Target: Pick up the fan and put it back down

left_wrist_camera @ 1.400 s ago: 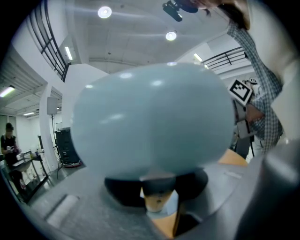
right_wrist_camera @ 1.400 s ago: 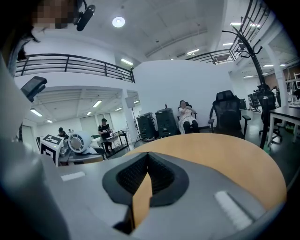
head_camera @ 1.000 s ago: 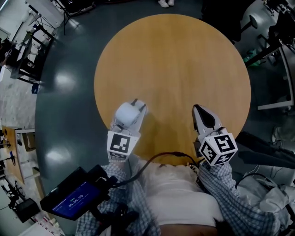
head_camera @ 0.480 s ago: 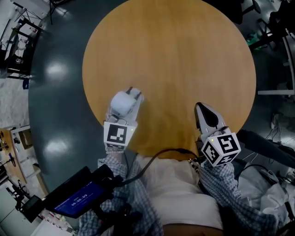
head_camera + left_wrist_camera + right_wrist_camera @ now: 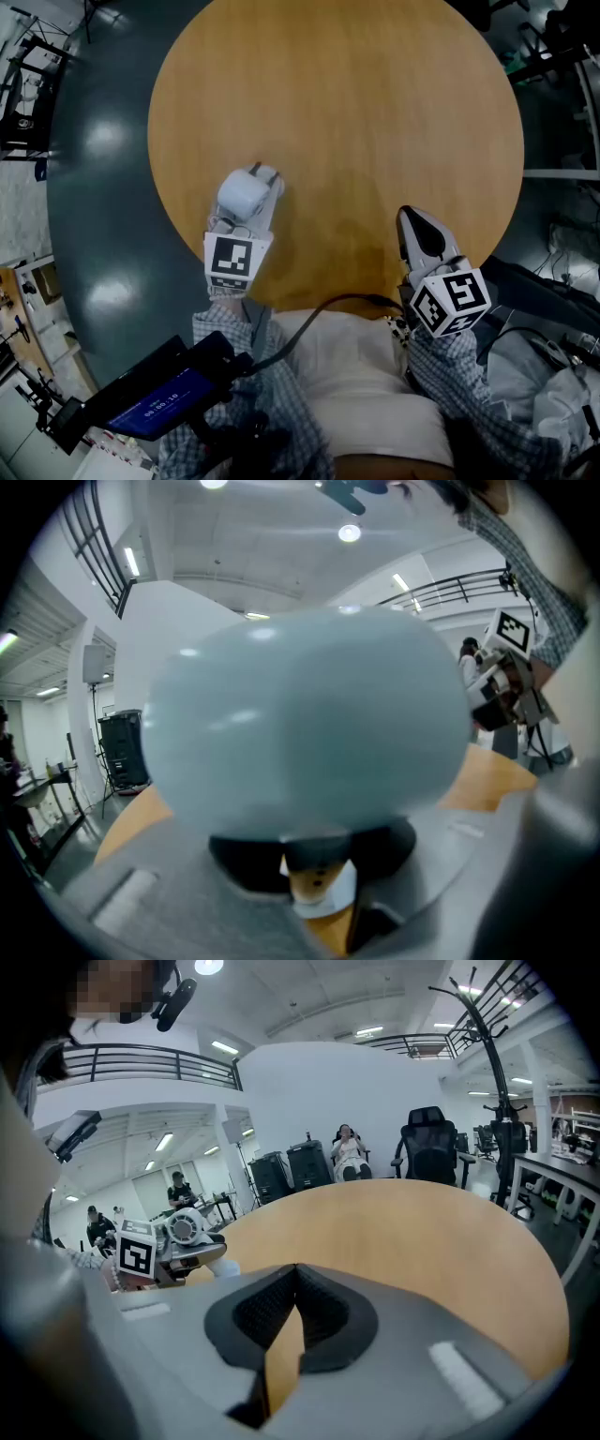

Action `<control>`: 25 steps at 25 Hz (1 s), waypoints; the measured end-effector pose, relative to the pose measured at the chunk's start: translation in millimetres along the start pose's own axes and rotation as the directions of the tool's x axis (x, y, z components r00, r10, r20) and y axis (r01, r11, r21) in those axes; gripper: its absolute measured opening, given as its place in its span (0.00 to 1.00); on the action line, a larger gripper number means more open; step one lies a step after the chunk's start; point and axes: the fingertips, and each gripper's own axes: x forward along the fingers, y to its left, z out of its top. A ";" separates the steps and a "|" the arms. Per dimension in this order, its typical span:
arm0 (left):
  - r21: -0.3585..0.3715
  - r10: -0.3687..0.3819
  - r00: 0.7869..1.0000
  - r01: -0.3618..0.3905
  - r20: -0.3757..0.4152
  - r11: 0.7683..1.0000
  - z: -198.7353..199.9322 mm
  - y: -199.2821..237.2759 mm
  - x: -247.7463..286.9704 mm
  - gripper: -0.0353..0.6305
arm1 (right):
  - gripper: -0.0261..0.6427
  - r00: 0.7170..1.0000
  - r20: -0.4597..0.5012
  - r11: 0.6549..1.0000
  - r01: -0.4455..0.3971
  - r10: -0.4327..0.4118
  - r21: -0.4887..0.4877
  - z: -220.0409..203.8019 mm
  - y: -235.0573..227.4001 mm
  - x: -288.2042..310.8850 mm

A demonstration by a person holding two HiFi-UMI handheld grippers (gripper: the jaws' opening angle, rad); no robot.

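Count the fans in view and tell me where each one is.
1. The fan is clamped in the left gripper, by the near left edge of the round table. No other shows; the right gripper holds nothing.

One white fan [image 5: 239,195], one round wooden counter [image 5: 356,112], two grippers, the left gripper [image 5: 263,177] and the right gripper [image 5: 405,216], and one blue-lit screen [image 5: 155,409].

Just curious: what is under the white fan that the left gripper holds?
The wooden table. The fan and left gripper hide whether its base touches the wood.
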 end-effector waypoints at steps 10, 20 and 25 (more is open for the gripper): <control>-0.036 -0.002 1.000 0.003 0.009 0.999 -1.6 4.3 5.3 0.24 | 0.04 0.999 -0.026 1.000 0.026 -0.026 0.015 -8.5 -1.1 -14.1; -0.114 0.002 1.000 0.001 0.028 0.993 7.6 5.1 16.4 0.24 | 0.04 0.999 -0.032 0.999 0.029 -0.028 0.014 -6.4 -8.1 -16.3; -0.135 -0.008 1.000 0.009 0.006 0.991 -1.6 -0.2 22.0 0.36 | 0.04 0.999 -0.034 1.000 0.008 -0.007 0.012 -8.2 -9.8 -9.7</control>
